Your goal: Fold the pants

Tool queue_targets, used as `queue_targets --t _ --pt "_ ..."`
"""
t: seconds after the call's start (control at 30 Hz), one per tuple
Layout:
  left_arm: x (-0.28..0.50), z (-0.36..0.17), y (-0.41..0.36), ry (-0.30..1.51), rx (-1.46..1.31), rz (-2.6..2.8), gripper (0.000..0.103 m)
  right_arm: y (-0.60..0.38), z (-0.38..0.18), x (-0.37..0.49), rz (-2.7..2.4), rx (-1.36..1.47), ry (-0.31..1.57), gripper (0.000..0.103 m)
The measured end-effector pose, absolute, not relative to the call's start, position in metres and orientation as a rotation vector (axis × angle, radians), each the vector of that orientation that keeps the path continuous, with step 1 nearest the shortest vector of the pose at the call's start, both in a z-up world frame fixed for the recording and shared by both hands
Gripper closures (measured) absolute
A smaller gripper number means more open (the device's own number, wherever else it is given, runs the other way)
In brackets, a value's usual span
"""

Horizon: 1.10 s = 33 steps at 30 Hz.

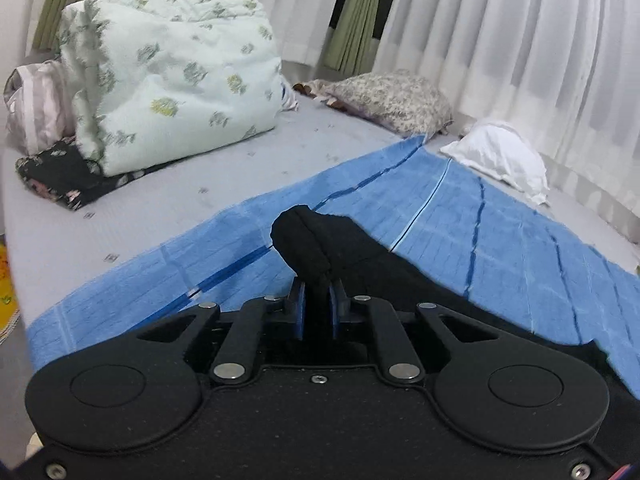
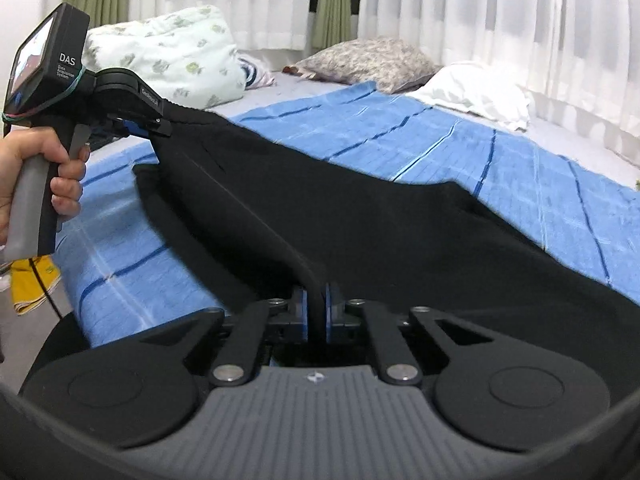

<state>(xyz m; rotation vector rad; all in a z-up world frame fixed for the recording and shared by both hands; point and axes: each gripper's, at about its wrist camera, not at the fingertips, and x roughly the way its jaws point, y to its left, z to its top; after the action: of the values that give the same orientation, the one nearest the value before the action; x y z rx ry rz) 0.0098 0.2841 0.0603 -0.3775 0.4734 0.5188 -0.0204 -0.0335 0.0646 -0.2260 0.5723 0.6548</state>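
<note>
Black pants (image 2: pixel 360 216) stretch across a blue striped towel (image 2: pixel 460 140) on the bed. In the right wrist view my right gripper (image 2: pixel 316 312) is shut on a thick hem of the pants near the lower middle. At the upper left of that view a hand holds my left gripper (image 2: pixel 160 126), which is shut on another edge of the same cloth and lifts it off the towel. In the left wrist view the left gripper (image 1: pixel 318 304) pinches a bunched fold of the black pants (image 1: pixel 316 240) between its blue pads (image 1: pixel 299 308).
A folded floral quilt (image 1: pixel 172 80) lies on dark cloth (image 1: pixel 60 176) at the far left of the bed. A patterned pillow (image 1: pixel 392 100) and a white pillow (image 1: pixel 500 156) sit by the white curtains (image 1: pixel 520 40). Yellow cloth (image 2: pixel 32 284) lies on the floor at left.
</note>
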Motion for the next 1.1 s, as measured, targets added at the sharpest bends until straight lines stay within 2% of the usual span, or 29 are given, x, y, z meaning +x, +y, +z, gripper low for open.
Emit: queue_targets --t 0.17,0.37,0.4,0.43,0.6,0.87,0.97,1.03,1.1 --pt "0.007 0.034 0.292 0.561 -0.399 0.554 0.091 -0.024 0.047 -0.026 0.65 -0.287 0.591 0.093" --pt "0.009 0.027 0.287 0.567 -0.347 0.564 0.09 -0.025 0.047 -0.031 0.655 -0.301 0.586 0.091" --pt "0.01 0.026 0.286 0.568 -0.348 0.565 0.089 -0.026 0.047 -0.031 0.636 -0.311 0.587 0.086" --pt "0.01 0.026 0.286 0.571 -0.355 0.568 0.088 -0.026 0.046 -0.031 0.609 -0.327 0.584 0.071" --pt "0.013 0.025 0.288 0.576 -0.36 0.581 0.088 -0.051 0.036 -0.036 0.372 -0.463 0.531 0.067" --pt "0.014 0.025 0.293 0.579 -0.365 0.595 0.085 -0.142 0.033 -0.051 0.096 -0.468 0.582 0.064" --pt "0.012 0.027 0.291 0.571 -0.371 0.6 0.082 -0.171 0.042 -0.059 0.073 -0.435 0.608 0.052" --pt "0.007 0.033 0.288 0.55 -0.38 0.604 0.081 -0.179 0.049 -0.064 0.067 -0.451 0.625 0.039" --pt "0.001 0.041 0.282 0.514 -0.363 0.611 0.074 -0.185 0.054 -0.072 0.074 -0.476 0.644 0.037"
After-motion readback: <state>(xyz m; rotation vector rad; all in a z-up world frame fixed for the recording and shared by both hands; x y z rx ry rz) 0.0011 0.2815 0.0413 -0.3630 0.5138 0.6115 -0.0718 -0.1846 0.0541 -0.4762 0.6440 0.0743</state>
